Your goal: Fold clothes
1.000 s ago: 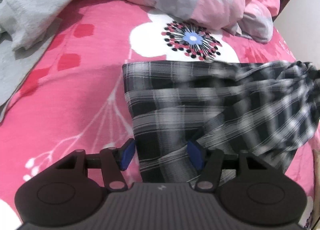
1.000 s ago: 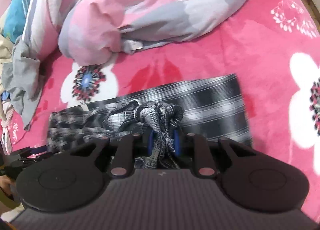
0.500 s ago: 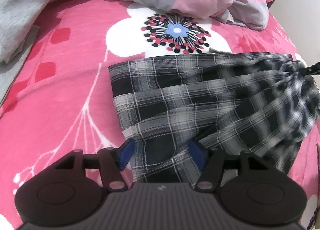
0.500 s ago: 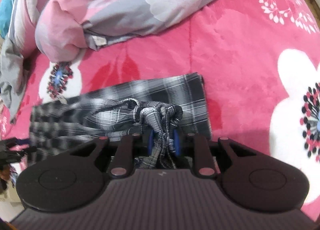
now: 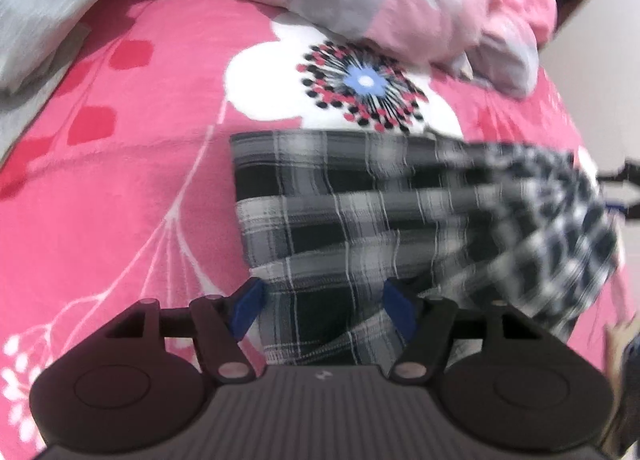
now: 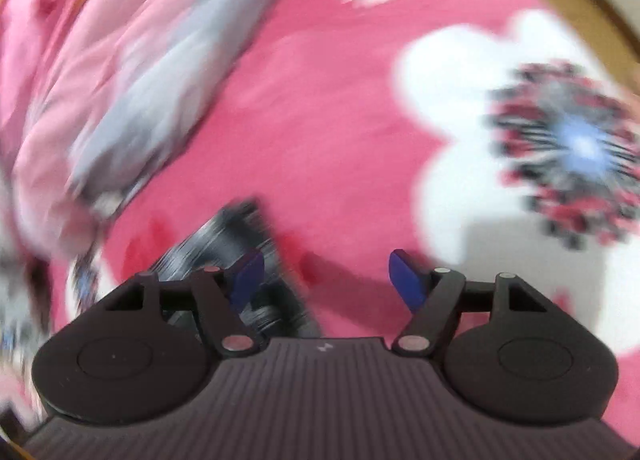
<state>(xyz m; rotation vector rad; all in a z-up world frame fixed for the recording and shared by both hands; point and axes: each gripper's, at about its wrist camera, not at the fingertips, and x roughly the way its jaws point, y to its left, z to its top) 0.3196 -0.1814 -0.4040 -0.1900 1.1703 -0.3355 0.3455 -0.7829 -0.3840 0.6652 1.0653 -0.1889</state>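
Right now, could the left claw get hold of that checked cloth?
Probably yes. The left claw is open with the checked cloth lying between its blue pads, nothing on top of it there. Closing should pinch it.

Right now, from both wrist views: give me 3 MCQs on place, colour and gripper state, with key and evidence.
1. Where does the plaid garment lie?
A. on the pink floral blanket
B. on a wooden chair
C. in a basket

2. What colour are the gripper finger pads?
A. red
B. blue
C. green

3. What is the right gripper doing?
A. clamped on fabric
B. open, holding nothing
C. out of view

Key: 1 A, pink blanket shows on the garment's near, far and left sides; 2 B, both pads show blue; 3 B, the pads stand wide apart with only blanket between them.
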